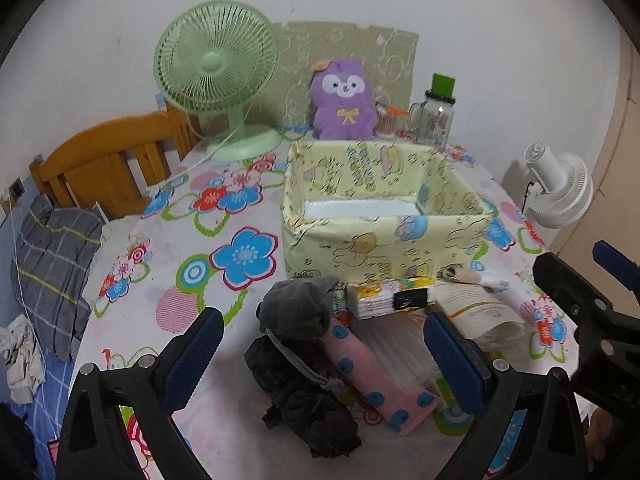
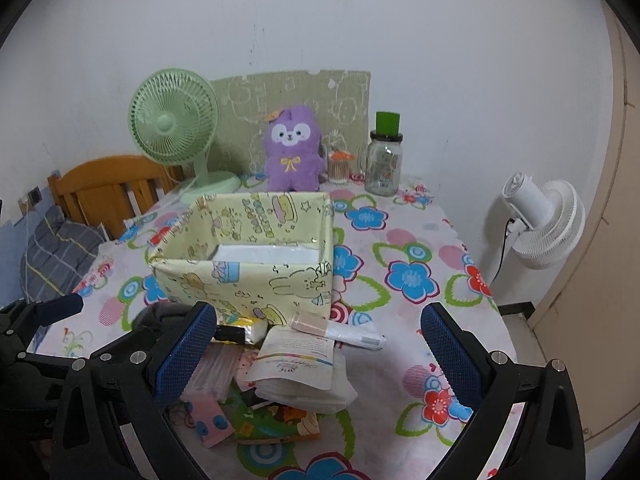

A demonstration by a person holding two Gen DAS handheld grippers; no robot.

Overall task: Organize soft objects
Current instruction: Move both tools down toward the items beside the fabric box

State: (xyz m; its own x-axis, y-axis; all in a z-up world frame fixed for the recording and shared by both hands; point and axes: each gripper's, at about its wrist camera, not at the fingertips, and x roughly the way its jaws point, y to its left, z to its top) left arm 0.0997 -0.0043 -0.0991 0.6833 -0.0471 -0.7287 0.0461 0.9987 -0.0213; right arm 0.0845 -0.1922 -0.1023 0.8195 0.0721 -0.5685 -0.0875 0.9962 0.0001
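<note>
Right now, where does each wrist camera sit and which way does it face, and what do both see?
Left wrist: rides the left gripper, low over the near table edge, facing the wall across a grey cloth bundle and a pink dotted roll; its own open blue fingers show, with the right gripper at the frame's right.
Right wrist: rides the right gripper, same heading, over a white packet; the left gripper shows at the left.
Shared: yellow patterned box, purple plush, green fan.
</note>
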